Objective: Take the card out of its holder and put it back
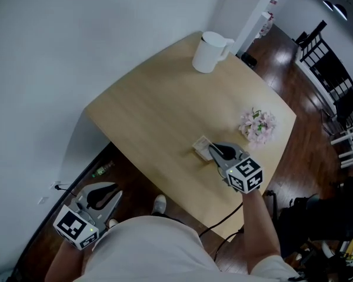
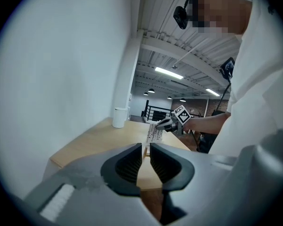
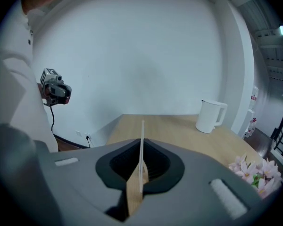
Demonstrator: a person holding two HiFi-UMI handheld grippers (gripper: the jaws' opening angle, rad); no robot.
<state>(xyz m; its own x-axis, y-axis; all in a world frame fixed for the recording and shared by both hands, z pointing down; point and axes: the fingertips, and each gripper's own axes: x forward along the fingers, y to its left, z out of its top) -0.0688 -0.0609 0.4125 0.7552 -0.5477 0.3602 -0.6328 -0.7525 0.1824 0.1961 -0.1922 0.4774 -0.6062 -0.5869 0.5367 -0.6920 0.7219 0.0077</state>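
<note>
My right gripper [image 1: 213, 151] is closed flat on the card [image 3: 142, 140]. In the right gripper view the card runs edge-on as one thin white line straight up the middle of the pads. The left gripper view shows it upright with its printed face out, held above the pale wooden table [image 1: 159, 104] near the pink flowers [image 1: 257, 126]. I cannot cleanly pick out the holder beneath it in the head view. My left gripper [image 2: 146, 147] hangs off the near side of the table, its jaws all but together with only a slim gap and nothing in them. I judge the card to be very light and thin, stiff enough to stand on its own but quick to bow or crease if I squeeze hard or lever it sideways. Its faces look smooth, so it could pivot in a light pinch. I think the best hold is by one side edge, pads flat on both faces. That leaves the bottom edge bare and square so it can drop into the slot.
</note>
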